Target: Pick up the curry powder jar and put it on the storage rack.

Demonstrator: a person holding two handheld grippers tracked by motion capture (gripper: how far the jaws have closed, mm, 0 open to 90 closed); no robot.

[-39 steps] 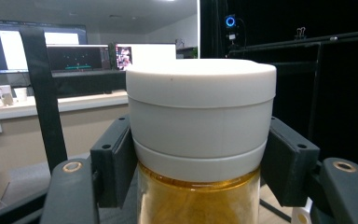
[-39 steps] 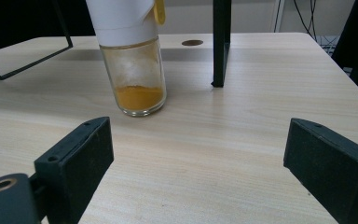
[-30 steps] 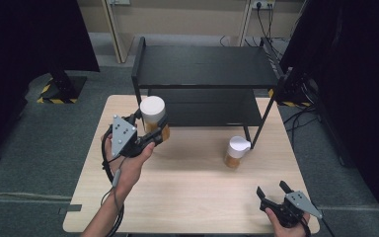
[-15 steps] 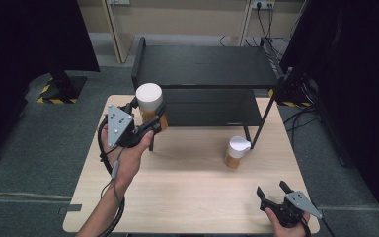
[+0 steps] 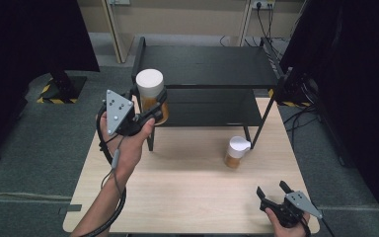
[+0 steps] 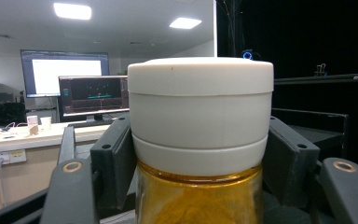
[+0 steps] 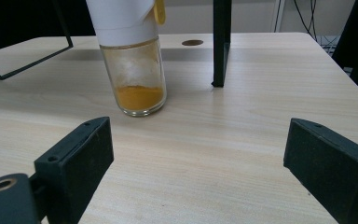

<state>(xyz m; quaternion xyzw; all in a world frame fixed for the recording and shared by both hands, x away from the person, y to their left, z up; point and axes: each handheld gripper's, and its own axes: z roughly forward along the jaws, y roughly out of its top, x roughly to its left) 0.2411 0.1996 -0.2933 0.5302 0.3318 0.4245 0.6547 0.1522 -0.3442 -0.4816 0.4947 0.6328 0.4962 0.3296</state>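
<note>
My left gripper is shut on an amber jar with a white lid, held in the air at the left front corner of the black two-level shelf. In the left gripper view the jar sits upright between the jaws. A second glass jar with a white cap and orange powder stands on the table beside the shelf's right front leg. My right gripper rests open near the table's front right corner. In the right gripper view that jar stands ahead of the wide-apart jaws.
The wooden table carries the shelf at its back half. A shelf leg stands just right of the powder jar. Dark curtains flank both sides, and cables lie on the floor at the right.
My left gripper has lifted the amber jar higher and a little to the left, up towards the shelf's top level. The right gripper and the powder jar have stayed put.
</note>
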